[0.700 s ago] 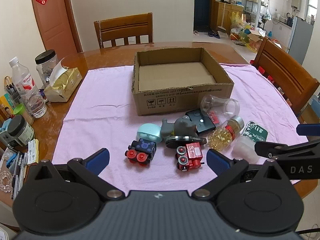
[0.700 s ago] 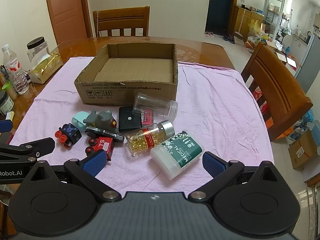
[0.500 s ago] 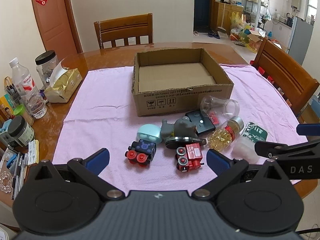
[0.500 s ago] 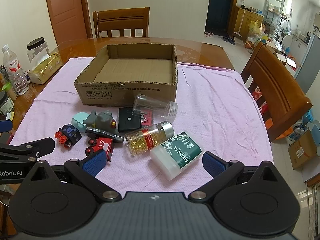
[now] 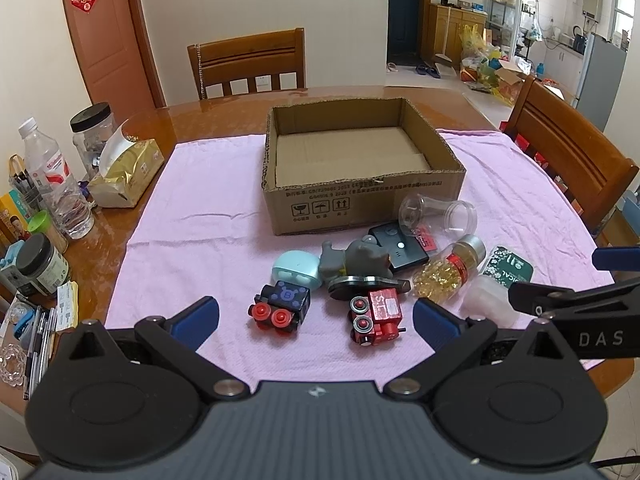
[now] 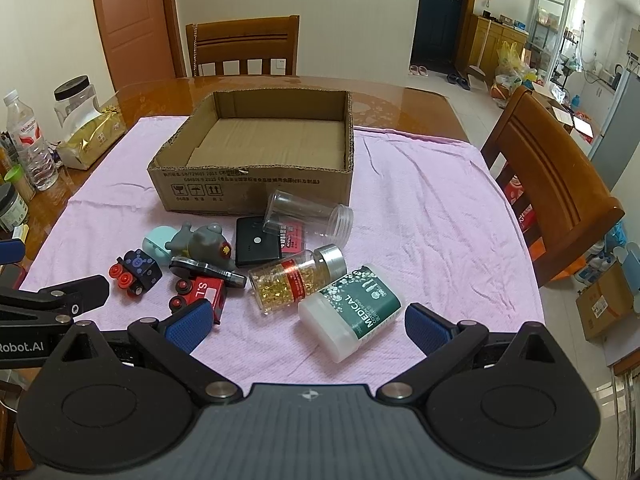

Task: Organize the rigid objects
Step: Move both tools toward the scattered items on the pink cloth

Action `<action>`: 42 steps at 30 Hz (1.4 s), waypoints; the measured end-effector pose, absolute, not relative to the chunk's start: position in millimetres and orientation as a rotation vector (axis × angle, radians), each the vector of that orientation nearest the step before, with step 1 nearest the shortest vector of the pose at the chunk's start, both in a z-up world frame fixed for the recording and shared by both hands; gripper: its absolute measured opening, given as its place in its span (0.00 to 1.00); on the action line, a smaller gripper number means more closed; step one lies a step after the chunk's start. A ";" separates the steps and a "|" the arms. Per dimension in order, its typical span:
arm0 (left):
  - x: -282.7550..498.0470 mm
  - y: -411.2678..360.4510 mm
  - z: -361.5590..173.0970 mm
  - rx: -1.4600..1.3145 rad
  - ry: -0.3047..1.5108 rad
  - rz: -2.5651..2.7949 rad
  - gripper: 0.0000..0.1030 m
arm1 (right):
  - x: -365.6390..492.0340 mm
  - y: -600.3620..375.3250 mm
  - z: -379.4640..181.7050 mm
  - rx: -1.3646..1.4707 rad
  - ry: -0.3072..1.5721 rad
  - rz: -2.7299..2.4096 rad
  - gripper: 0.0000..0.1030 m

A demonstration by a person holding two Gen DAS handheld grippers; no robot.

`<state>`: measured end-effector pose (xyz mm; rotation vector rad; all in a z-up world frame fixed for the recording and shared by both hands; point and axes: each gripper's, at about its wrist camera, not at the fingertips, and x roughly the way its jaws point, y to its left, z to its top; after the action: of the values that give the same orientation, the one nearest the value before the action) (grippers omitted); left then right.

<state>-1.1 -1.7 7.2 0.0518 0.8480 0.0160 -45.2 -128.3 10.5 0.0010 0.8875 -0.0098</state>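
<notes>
Both my grippers hang above the near table edge, tilted down, nothing in them. Left gripper (image 5: 316, 318) jaws wide; black toy train (image 5: 280, 307) and red toy train (image 5: 376, 316) lie on the pink cloth (image 5: 200, 216) just ahead of it. Right gripper (image 6: 306, 322) jaws wide too, the green-label medical bottle (image 6: 352, 312) lying on its side right in front of it, untouched. Capsule bottle (image 6: 296, 280), clear plastic jar (image 6: 310, 216), black box (image 6: 256, 242), grey elephant toy (image 6: 200, 242) and mint case (image 6: 158, 242) are clustered before the cardboard box (image 6: 256, 188), which holds none of them.
</notes>
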 end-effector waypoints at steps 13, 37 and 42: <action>1.7 -10.1 10.2 0.051 0.854 0.022 0.99 | -44.7 -135.9 10.1 -0.001 0.884 -0.005 1.00; -4.5 -27.2 17.3 0.082 0.793 -0.019 0.99 | -47.4 -155.5 11.6 -0.003 0.849 0.085 1.00; -3.9 -28.9 9.5 0.089 0.795 -0.060 0.99 | -48.6 -159.0 3.9 0.007 0.850 0.109 1.00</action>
<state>-3.9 -28.9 9.5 0.0893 0.7951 -0.0600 -48.6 -159.0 3.9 0.0069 0.8502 0.1093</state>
